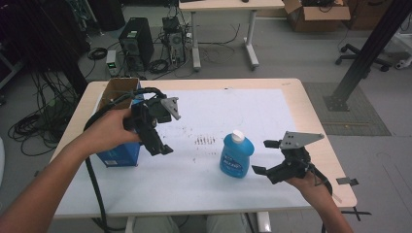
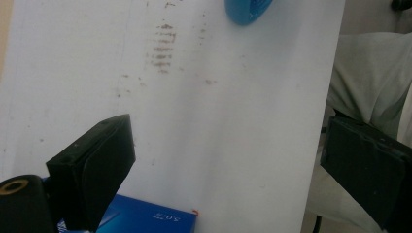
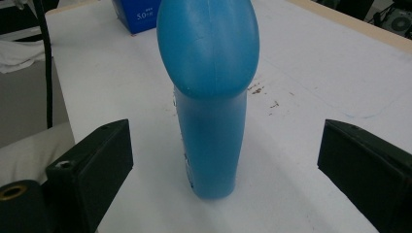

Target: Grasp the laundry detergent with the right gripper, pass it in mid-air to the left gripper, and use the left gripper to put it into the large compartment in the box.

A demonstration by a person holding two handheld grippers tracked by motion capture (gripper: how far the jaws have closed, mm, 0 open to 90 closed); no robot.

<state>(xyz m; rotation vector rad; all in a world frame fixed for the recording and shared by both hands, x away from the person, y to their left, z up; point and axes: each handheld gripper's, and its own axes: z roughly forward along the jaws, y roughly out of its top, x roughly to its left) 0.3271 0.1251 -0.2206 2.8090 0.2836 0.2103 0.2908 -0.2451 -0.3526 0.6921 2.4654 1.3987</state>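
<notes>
So here's where I'm at: the blue bottle (image 1: 236,156) stands upright on the white sheet (image 1: 194,184) that covers the surface, a bit right of center, white cap (image 1: 237,136) on top. My right tongs (image 1: 265,157) are just beside it on its right side, jaws spread wide and gripping nothing. In the right gripper view the bottle (image 3: 210,97) sits right in the middle of the gap between the two jaws, not touching either one. My left tongs (image 1: 163,148) hang over the left part of the sheet, also wide and empty, next to the blue box (image 1: 119,154) at the left edge. There's a patch of brown smudges (image 1: 205,141) on the sheet between the left tongs and the bottle.
</notes>
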